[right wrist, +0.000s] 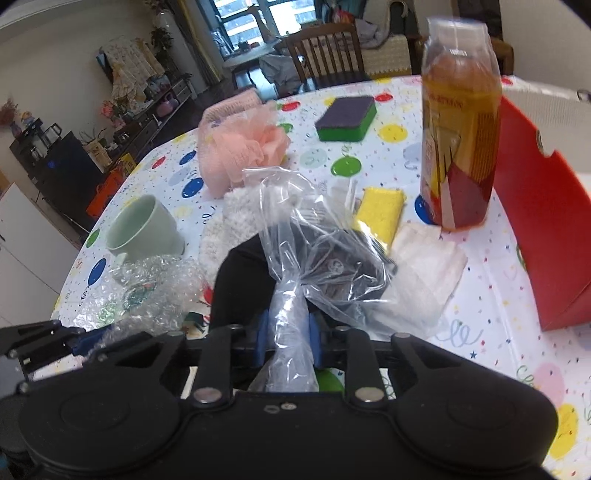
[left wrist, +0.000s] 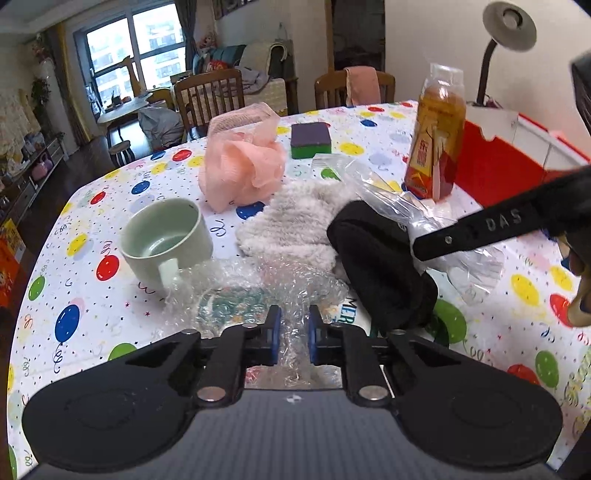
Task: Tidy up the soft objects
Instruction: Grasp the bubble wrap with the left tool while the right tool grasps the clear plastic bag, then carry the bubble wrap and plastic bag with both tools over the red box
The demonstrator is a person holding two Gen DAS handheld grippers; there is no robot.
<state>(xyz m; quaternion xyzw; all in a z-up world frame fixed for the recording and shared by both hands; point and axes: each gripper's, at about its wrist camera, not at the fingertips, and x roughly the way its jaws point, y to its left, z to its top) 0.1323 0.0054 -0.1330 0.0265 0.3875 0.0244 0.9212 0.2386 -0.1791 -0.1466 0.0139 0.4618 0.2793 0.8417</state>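
Left wrist view: green mug (left wrist: 166, 236) upright, nothing visible inside.

window (left wrist: 136, 48) upper left, daylight | wooden chairs (left wrist: 208, 94) behind table (left wrist: 92, 295), balloon-print cloth | dark floor left | white wall upper right | desk lamp (left wrist: 508, 27) top right | sofa (left wrist: 258, 70) centre back
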